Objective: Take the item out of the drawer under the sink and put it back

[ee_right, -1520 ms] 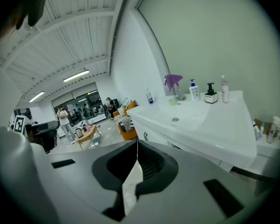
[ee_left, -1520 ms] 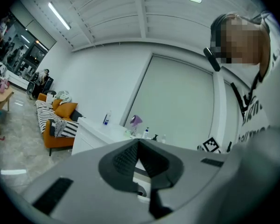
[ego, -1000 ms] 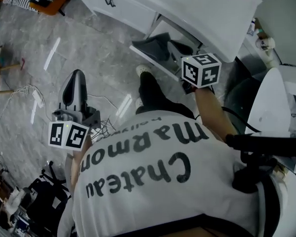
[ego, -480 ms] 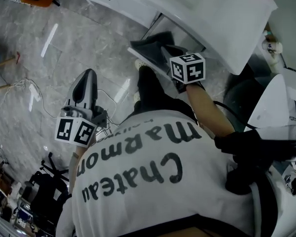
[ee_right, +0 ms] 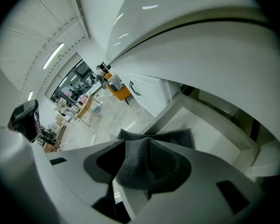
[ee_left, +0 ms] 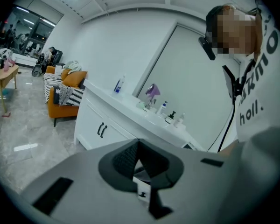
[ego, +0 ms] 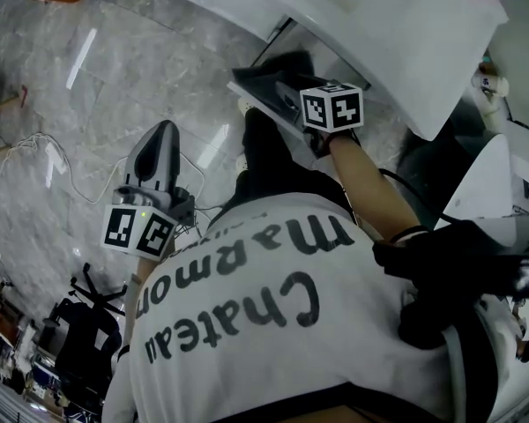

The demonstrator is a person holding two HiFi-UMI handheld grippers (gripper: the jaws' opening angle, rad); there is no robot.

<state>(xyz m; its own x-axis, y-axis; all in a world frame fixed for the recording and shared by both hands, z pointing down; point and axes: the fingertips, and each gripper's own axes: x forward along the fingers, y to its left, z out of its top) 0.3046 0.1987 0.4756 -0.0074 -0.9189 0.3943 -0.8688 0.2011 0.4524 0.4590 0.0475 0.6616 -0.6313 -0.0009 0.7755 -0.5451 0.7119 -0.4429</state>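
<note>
Under the glossy white desk [ego: 397, 42] the drawer [ee_right: 214, 139] stands pulled out: a smooth, pale, square-edged box. A soft dark-grey cloth [ee_right: 175, 138], napped and bunched, lies at its front corner. One fold rises between the right tongs [ee_right: 142, 164], whose jaws have just been opening and stand spread around it. The left tongs [ee_left: 138, 146] are pressed together and empty, well apart over the polished grey marble floor [ego: 115, 86], with open room to that side.
</note>
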